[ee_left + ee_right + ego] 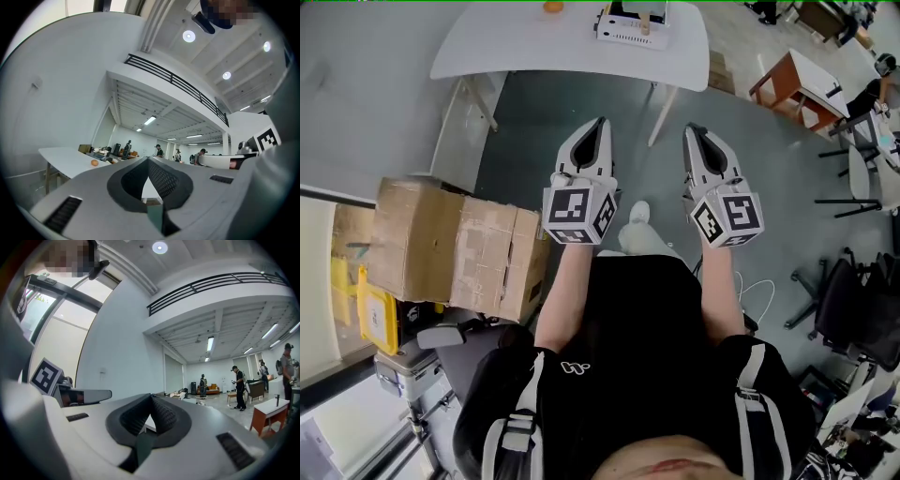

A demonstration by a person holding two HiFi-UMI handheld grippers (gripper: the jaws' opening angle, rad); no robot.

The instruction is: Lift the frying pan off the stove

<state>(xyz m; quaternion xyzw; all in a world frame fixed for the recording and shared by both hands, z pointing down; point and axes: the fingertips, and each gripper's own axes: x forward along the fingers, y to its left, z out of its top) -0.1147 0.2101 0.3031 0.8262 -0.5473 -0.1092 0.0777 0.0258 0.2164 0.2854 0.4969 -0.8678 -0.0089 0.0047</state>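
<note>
I judge nothing done yet: my left tool and right tool are closed and empty, short of the bench, no frying pan or stove in view.

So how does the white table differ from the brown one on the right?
The white table has a rounded top on thin white legs; the brown table is boxy with reddish-brown sides. The white table carries an orange thing and a white box; the brown table looks almost bare. Both have white tops.
</note>
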